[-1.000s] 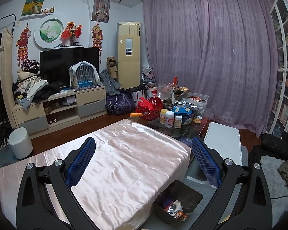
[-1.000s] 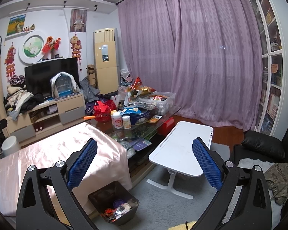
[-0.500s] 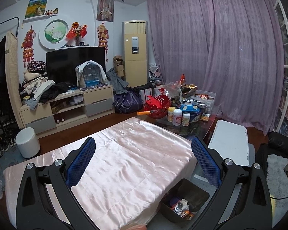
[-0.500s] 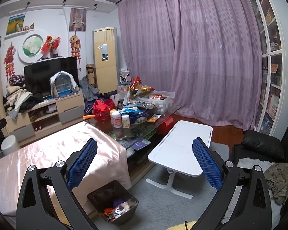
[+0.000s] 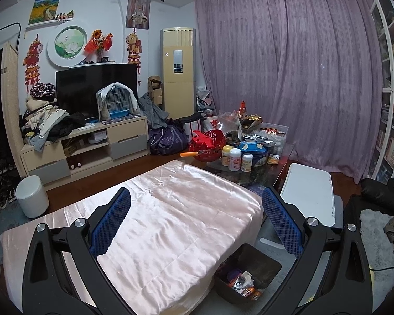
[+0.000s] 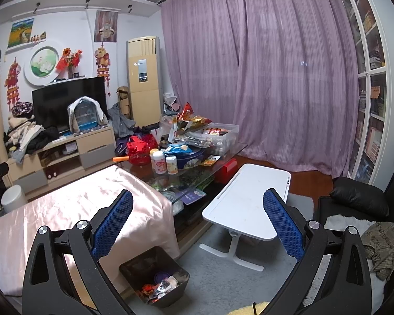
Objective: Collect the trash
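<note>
A dark bin (image 5: 260, 265) with wrappers and scraps inside stands on the grey rug at the front corner of the pink-covered table (image 5: 170, 218). It also shows in the right wrist view (image 6: 168, 262). My left gripper (image 5: 195, 220) is open and empty, held high above the pink cloth. My right gripper (image 6: 197, 223) is open and empty, held high above the rug between the pink table (image 6: 92, 204) and a white lap table (image 6: 249, 204). No loose trash shows on the pink cloth.
A glass coffee table (image 6: 197, 173) carries bottles, a blue tin, a red basket and snack packs. A TV stand (image 5: 92, 144) with clothes and a birdcage is at the back left. A white stool (image 5: 32, 197) stands left. Black cushions (image 6: 359, 197) lie right.
The left gripper has turned slightly right and drawn back, so the room shifts in its view. The right gripper has barely moved. Both stay open and empty.
</note>
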The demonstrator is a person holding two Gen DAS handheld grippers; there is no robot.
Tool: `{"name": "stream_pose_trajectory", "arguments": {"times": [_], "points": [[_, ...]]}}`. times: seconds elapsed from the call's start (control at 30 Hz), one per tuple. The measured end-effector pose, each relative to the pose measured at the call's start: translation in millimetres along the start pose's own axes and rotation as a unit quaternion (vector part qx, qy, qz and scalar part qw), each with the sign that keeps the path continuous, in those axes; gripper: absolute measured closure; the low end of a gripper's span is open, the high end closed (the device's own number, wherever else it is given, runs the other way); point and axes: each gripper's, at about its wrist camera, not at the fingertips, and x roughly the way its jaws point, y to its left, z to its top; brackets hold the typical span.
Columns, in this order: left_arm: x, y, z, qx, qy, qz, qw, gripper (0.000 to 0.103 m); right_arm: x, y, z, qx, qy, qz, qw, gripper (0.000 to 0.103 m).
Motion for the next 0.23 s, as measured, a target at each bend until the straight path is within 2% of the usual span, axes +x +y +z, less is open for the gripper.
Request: {"name": "stream_pose_trajectory", "arguments": {"times": [0.13, 0.23], "points": [[2.2, 0.7, -0.1, -0.004, 0.007, -0.019, 0.9998, 0.008, 0.3, -0.2, -1.6, -0.001, 0.001, 0.0, 1.0, 0.003], [3.0, -1.8, -2.1, -0.003, 0.01, -0.017, 0.9998, 0.008, 0.7, 0.6, -5.6, 0.0, 0.003, 0.0, 1.0, 0.003]]}}
